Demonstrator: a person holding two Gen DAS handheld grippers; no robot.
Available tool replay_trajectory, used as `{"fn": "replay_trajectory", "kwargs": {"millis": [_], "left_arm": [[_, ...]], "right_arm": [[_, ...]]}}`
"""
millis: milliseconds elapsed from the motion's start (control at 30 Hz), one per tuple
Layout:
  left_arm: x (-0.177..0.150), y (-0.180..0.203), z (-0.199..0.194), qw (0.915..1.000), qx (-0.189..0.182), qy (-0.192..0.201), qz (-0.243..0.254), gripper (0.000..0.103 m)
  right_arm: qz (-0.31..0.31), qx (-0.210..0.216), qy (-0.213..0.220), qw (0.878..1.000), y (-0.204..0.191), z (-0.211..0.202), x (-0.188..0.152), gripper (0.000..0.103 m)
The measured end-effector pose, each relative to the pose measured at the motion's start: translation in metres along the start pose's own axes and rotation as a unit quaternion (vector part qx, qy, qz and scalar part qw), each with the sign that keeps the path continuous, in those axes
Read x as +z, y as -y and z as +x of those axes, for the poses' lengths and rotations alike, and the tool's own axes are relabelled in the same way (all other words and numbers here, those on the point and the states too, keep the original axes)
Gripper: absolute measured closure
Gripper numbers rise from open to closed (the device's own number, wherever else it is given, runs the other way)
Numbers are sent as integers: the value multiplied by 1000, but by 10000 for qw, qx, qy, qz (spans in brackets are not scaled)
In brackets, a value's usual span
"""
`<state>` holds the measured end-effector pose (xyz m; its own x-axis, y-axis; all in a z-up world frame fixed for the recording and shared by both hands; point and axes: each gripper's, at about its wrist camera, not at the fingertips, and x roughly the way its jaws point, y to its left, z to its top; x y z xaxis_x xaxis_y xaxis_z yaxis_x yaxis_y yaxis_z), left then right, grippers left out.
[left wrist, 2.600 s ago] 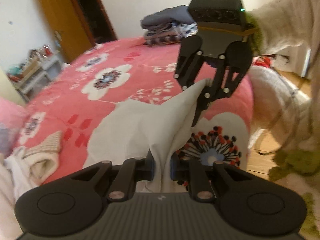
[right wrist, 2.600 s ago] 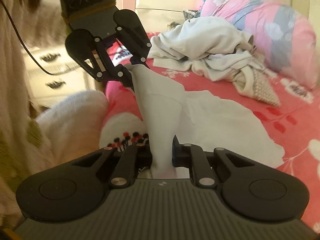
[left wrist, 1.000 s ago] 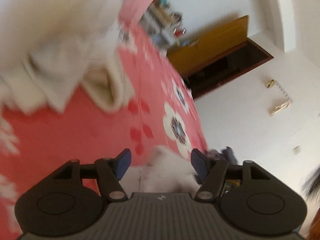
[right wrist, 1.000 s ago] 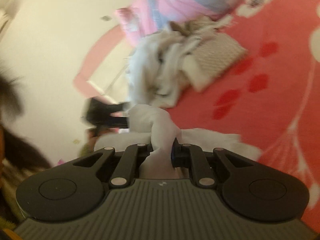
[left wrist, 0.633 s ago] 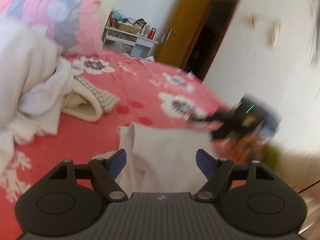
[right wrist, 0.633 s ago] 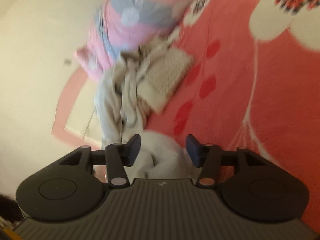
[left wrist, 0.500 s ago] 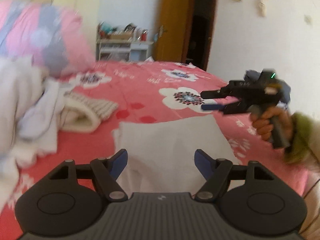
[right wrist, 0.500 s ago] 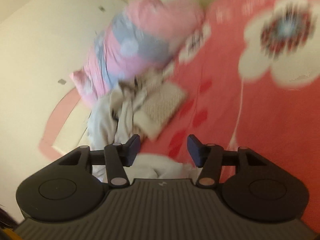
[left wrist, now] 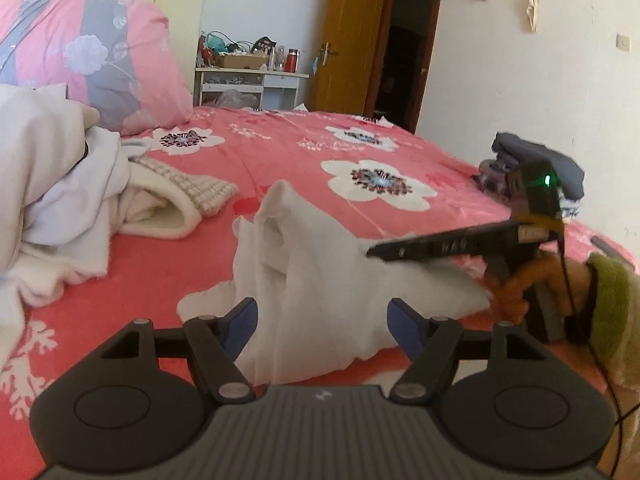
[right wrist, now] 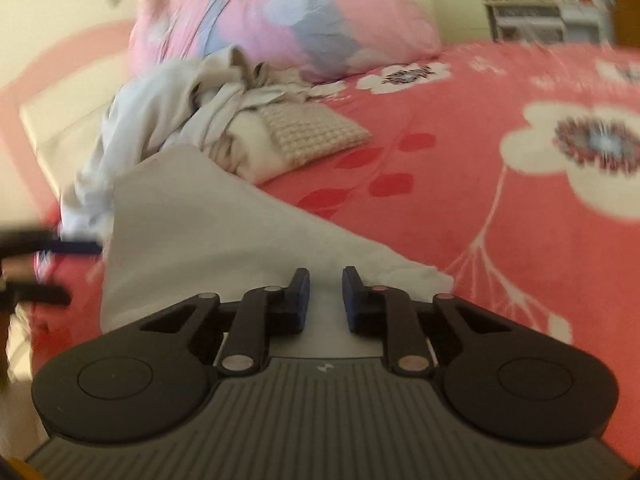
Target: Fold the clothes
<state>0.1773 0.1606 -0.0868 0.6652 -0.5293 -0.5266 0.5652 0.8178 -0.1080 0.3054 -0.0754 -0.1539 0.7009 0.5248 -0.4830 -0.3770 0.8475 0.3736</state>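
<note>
White garment (left wrist: pixel 316 280) at 12 o'clock of left tool (left wrist: pixel 322 326), jaws apart, closing, unpressed; right tool (right wrist: pixel 324 294) nearer edge, closing, gripping nothing.

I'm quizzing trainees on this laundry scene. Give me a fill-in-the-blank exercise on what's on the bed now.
1. The white garment lies on a bedspread whose main colour is ____.
2. The bedspread is printed with large white ____.
3. The heap of unfolded clothes sits in front of a pink and ____ quilt.
4. The wooden door beyond the bed stands ____.

Missing words: red; flowers; grey; open
</note>
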Motion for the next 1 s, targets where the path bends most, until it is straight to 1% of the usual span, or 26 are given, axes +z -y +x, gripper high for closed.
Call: {"fn": "replay_trajectory", "kwargs": {"millis": [100, 167, 233, 333, 367, 433, 467, 500, 567, 667, 733, 833, 867, 900, 933, 967, 1000], "left_arm": [[3, -2, 7, 9999, -10, -47, 94, 48], [7, -5, 13, 9999, -43, -17, 96, 51], [10, -8, 16, 9999, -94, 33, 46, 52], [14, -16, 28, 9997, -251, -21, -67, 54], [14, -18, 33, 9995, -293, -86, -94, 58], [14, -20, 44, 9991, -346, -201, -159, 73], [14, -21, 48, 9988, -364, -238, -240, 85], [14, -22, 49, 9984, -377, -247, -350, 92], [13, -25, 44, 9974, -381, -106, -609, 98], [8, -33, 29, 9924, -414, 49, -1160, 100], [3, -40, 25, 9874, -331, 11, -1545, 100], [-12, -52, 35, 9764, 5, -407, -2120, 100], [-19, -57, 40, 9716, 54, -571, -2297, 100], [-23, -59, 41, 9676, 19, -559, -2460, 100], [-24, -58, 37, 9685, 26, -440, -2451, 99], [-23, -54, 30, 9727, 133, -299, -2299, 95], [-20, -48, 22, 9769, 364, -161, -2101, 90]], "right_arm": [[44, 38, 50, 10000, 4, 1, -1, 87], [38, 46, 45, 10000, 3, 0, -2, 87], [26, 52, 40, 10000, 1, 1, -3, 87], [3, 62, 68, 10000, -3, -3, -10, 87], [-11, 59, 77, 10000, -3, -4, -10, 87], [-42, 50, 92, 9999, -3, -4, -11, 87], [-58, 43, 98, 9999, -3, -4, -11, 87], [-68, 37, 104, 9999, -3, -3, -11, 87], [-89, 21, 111, 9999, -3, -3, -11, 87], [-148, -5, 126, 9998, -5, -3, -12, 87], [-210, -17, 133, 9997, -7, -3, -12, 87], [-361, -56, 129, 9992, -12, -3, -14, 87], [-423, -86, 125, 9990, -14, -3, -14, 87], [-494, -114, 117, 9986, -16, -2, -14, 87], [-566, -140, 109, 9982, -18, -2, -14, 87], [-628, -182, 105, 9978, -20, -2, -15, 87], [-675, -217, 106, 9974, -22, -2, -15, 86]]}}
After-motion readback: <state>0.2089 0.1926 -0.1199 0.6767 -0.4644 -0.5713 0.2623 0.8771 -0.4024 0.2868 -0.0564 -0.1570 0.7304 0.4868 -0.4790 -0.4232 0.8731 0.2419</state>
